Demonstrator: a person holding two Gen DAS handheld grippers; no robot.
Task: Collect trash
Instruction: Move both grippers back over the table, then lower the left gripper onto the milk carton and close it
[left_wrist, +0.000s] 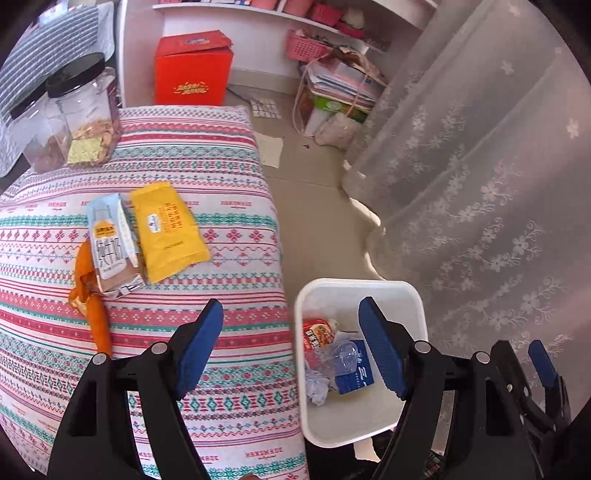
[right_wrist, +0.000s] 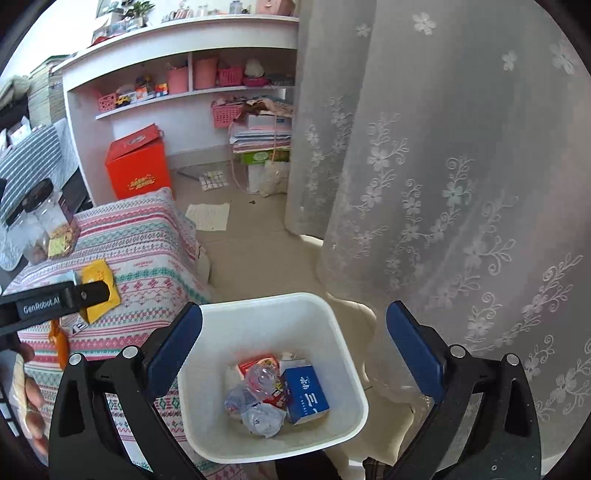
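Note:
A white bin (left_wrist: 417, 317) stands on the floor beside the patterned bed (left_wrist: 229, 177); it also shows in the right wrist view (right_wrist: 340, 332). It holds a blue box (right_wrist: 306, 393), a crushed clear bottle (right_wrist: 260, 378), a red packet and crumpled paper. On the bed lie a yellow packet (left_wrist: 166, 229), a light-blue milk carton (left_wrist: 110, 243) and an orange wrapper (left_wrist: 92, 299). My left gripper (left_wrist: 291, 347) is open and empty, over the bed edge and bin. My right gripper (right_wrist: 295, 347) is open and empty above the bin.
Two black-lidded clear jars (left_wrist: 85, 110) stand at the bed's far left. A red box (left_wrist: 192, 70), a bag of papers (left_wrist: 340, 96) and a paper sheet (left_wrist: 271, 149) are on the floor. Lace curtain (left_wrist: 480, 184) hangs right. White shelves (right_wrist: 184, 74) stand behind.

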